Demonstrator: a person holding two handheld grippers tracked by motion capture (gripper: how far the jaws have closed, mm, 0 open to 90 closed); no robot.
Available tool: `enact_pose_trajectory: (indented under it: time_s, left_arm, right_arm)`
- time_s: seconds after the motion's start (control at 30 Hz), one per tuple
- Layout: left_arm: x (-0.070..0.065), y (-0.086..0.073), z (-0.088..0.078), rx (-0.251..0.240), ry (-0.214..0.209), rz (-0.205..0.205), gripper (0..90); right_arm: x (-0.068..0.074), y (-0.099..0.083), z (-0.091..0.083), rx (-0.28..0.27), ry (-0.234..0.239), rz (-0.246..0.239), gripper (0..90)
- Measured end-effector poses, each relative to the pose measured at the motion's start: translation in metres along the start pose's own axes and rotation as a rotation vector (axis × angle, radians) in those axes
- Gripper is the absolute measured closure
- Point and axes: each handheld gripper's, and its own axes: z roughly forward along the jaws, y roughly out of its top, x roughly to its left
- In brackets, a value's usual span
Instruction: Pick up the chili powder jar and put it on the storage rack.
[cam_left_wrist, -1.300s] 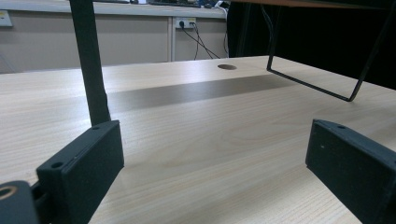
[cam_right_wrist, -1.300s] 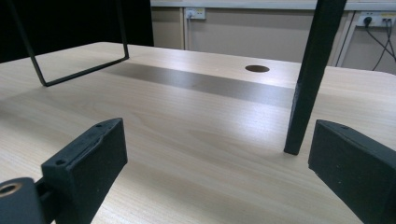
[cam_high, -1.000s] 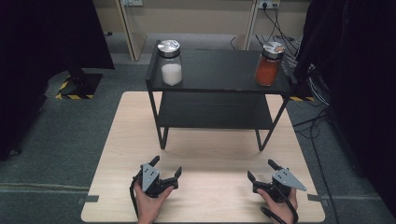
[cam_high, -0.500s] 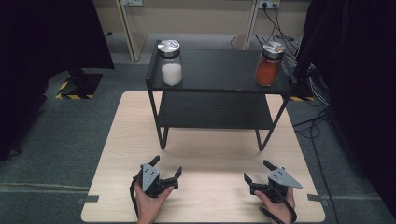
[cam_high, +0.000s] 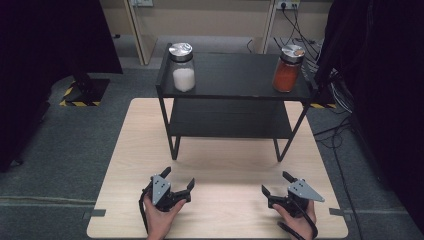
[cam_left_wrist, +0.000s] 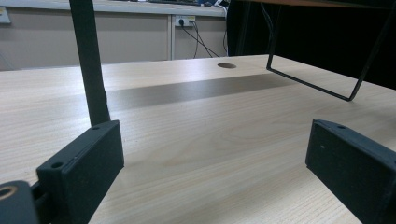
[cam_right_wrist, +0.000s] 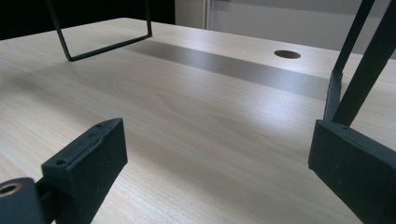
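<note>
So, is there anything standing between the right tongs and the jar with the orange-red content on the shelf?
Nothing visible does. The right tongs rest open low over the table, and the orange-red jar stands on the top right of the black shelf. Bare tabletop lies between; the shelf's front right leg stands close to that line.

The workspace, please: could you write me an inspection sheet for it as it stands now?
Surface: pale wooden table, bare in front of the rack.
Job's things: white-filled jar and orange-filled jar, upright, lids on, at opposite ends of the black rack top.
Clutter: nothing seen.
Grippers: left gripper and right gripper, both open, empty, low over the near edge.
Cables: bundle on floor, right.
Surroundings: grey carpet, dark curtains.
</note>
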Motion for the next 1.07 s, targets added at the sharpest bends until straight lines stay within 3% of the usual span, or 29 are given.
enact_pose_trajectory:
  time_s: [1.07]
  left_arm:
    - [0.0010,0.0010,0.0006,0.005,-0.003,-0.008,3.4]
  right_arm:
    - [-0.0024,-0.0036,-0.0017,-0.020,-0.001,0.026,3.4]
